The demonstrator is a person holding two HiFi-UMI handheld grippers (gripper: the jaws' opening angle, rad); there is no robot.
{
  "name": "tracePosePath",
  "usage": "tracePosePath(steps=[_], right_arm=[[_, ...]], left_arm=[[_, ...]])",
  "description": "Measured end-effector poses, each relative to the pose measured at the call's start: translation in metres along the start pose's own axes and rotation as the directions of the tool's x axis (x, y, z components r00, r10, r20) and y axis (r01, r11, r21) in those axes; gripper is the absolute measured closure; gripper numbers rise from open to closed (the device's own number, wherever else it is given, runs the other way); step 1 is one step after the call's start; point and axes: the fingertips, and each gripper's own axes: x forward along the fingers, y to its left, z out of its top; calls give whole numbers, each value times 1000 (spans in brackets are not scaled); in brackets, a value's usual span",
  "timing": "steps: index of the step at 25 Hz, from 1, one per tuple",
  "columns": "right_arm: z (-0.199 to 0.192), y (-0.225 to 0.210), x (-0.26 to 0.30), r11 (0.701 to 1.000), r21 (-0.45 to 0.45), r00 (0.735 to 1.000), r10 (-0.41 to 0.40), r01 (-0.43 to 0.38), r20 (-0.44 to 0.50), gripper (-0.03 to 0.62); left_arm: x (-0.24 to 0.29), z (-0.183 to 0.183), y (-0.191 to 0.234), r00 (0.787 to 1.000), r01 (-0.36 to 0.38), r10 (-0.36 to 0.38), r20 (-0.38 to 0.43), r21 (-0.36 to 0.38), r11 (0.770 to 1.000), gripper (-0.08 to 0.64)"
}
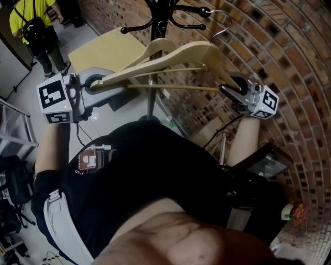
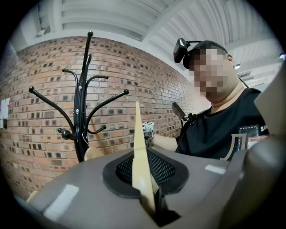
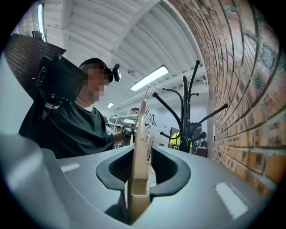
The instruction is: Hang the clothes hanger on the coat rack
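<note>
A pale wooden clothes hanger (image 1: 170, 59) with a metal hook (image 1: 222, 25) hangs level between my two grippers, in front of the brick wall. My left gripper (image 1: 98, 83) is shut on its left end, seen edge-on between the pads in the left gripper view (image 2: 144, 179). My right gripper (image 1: 228, 92) is shut on its right end (image 3: 139, 161). The black coat rack (image 1: 165, 13) stands just beyond the hanger, with its curved arms above the hook. It rises left of the hanger in the left gripper view (image 2: 81, 112) and right of it in the right gripper view (image 3: 187, 112).
A brick wall (image 1: 289, 62) runs along the right. A beige tabletop (image 1: 103, 49) lies behind the rack's pole (image 1: 150, 101). A person in a yellow vest (image 1: 33, 26) stands at the far left. Metal shelving (image 1: 10, 134) and dark equipment (image 1: 264, 165) flank my body.
</note>
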Motion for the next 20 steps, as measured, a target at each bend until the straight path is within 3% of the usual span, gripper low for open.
tracePosePath(steps=[7,20], right_arm=[[25,-1,18,1000,15,999,12,-11,-41,472],[-15,-38,29,990,141,996,33,-21,-84,472]], left_arm=[[-19,12,1,1000,-9,10,28,-44,999,518],[-12,-25,37,1000,-4,10,29,-188,982,518]])
